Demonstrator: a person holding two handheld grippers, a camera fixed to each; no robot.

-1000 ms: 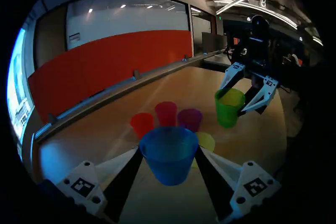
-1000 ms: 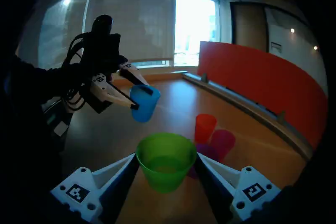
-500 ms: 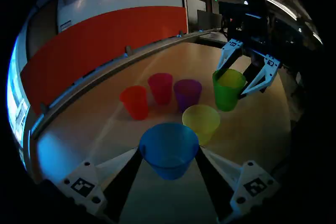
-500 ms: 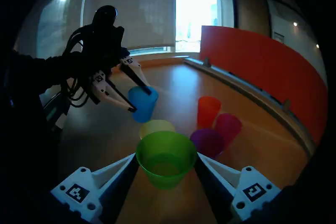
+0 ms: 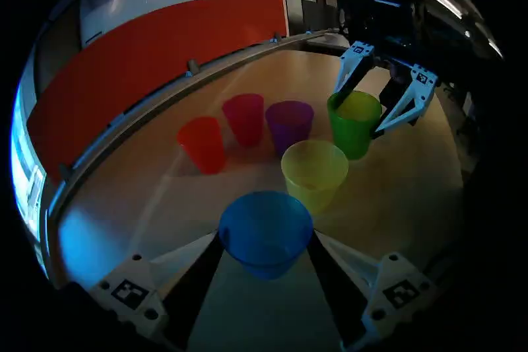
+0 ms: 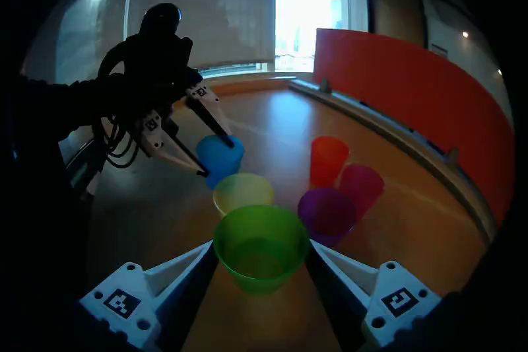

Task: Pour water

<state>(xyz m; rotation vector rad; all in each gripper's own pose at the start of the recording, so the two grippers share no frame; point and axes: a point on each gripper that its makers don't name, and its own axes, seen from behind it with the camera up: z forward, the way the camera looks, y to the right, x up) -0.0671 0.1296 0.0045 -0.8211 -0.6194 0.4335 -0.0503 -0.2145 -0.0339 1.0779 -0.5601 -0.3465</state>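
Note:
In the left gripper view my left gripper [image 5: 265, 246] is shut on a blue cup [image 5: 265, 232], held upright over the wooden table [image 5: 402, 180]. The right gripper view shows that same gripper [image 6: 211, 154] and the blue cup [image 6: 220, 157] farther off. My right gripper [image 6: 262, 256] is shut on a green cup [image 6: 261, 246], upright, with a little liquid at its bottom. The green cup [image 5: 354, 122] hangs in the right gripper [image 5: 360, 117] at the far right. A yellow cup [image 5: 314, 172] stands between the two held cups; the yellow cup [image 6: 242, 192] looks open-topped.
Red [image 5: 202, 143], pink [image 5: 244, 117] and purple [image 5: 289, 125] cups stand in a cluster behind the yellow one. An orange partition wall [image 5: 158, 48] and a rail run along the table's far edge. A person's dark sleeve [image 6: 46, 121] holds the left gripper. A bright window [image 6: 307, 15] is behind.
Both grippers have come lower and nearer the cluster, each still holding its cup. The yellow cup has come fully into sight between them.

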